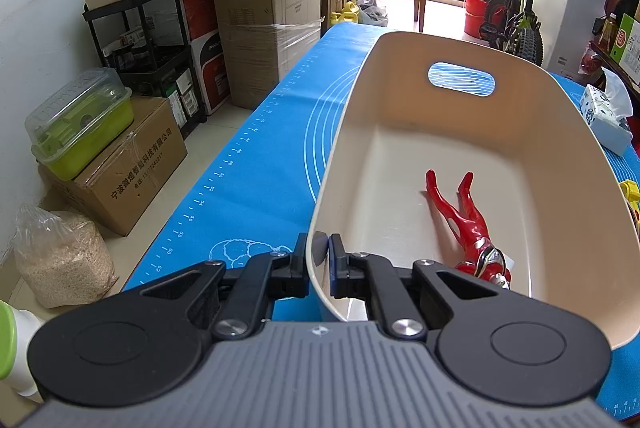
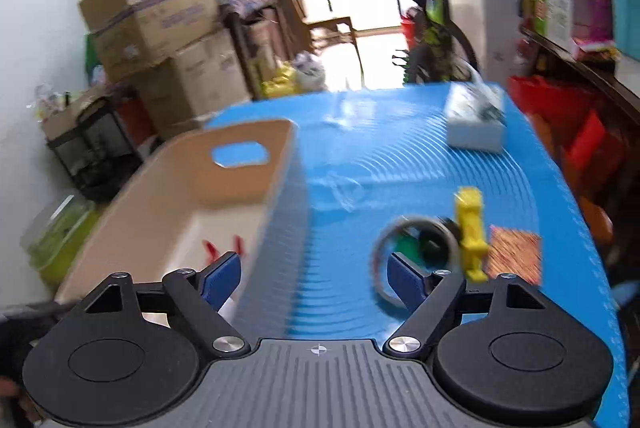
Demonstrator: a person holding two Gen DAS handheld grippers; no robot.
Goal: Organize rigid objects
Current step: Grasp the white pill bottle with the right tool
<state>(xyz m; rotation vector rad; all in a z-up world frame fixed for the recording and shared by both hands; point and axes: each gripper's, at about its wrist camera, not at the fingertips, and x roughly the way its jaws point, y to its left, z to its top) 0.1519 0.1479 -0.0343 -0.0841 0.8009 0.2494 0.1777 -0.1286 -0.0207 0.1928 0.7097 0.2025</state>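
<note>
Glossy red figure [image 1: 474, 228] lies in smooth cream oval basket [image 1: 540, 131].

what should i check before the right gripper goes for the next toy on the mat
1. Left gripper shut on the near rim of the cream bin: ok.
2. Red figure lies inside the bin: ok.
3. Right gripper open and holding nothing: ok.
4. Yellow toy and tape ring on the blue mat, ahead and to the right: ok.
5. Whether toy and ring touch: cannot tell, the view is blurred.
</note>
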